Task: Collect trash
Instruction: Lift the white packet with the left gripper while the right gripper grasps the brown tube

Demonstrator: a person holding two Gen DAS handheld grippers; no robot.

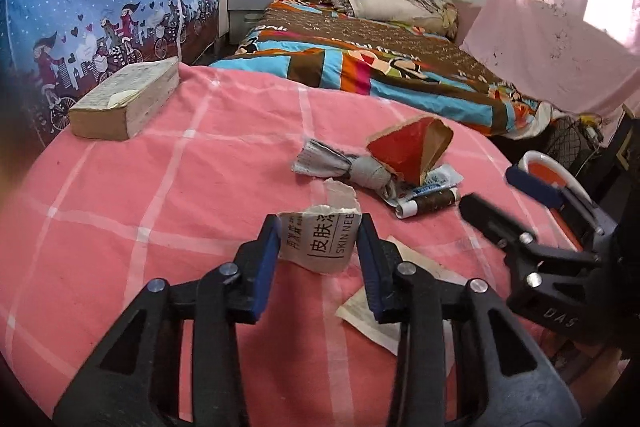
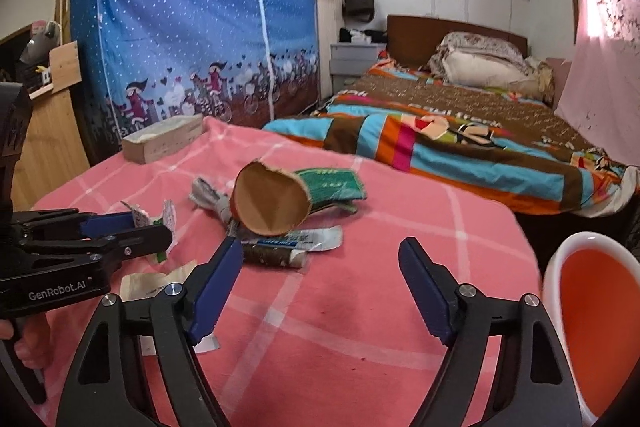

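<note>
My left gripper is shut on a torn white paper wrapper with printed Chinese text and holds it above the pink checked tablecloth. In the right wrist view the left gripper sits at the left with the wrapper between its fingers. My right gripper is open and empty, low over the cloth. Ahead of it lies a trash pile: a brown torn paper cup, a green packet, a squeezed tube and a dark cylinder. The right gripper also shows in the left wrist view.
A white bin with an orange inside stands at the table's right edge. A thick old book lies at the far left of the table. Flat paper scraps lie under my left gripper. A bed stands beyond the table.
</note>
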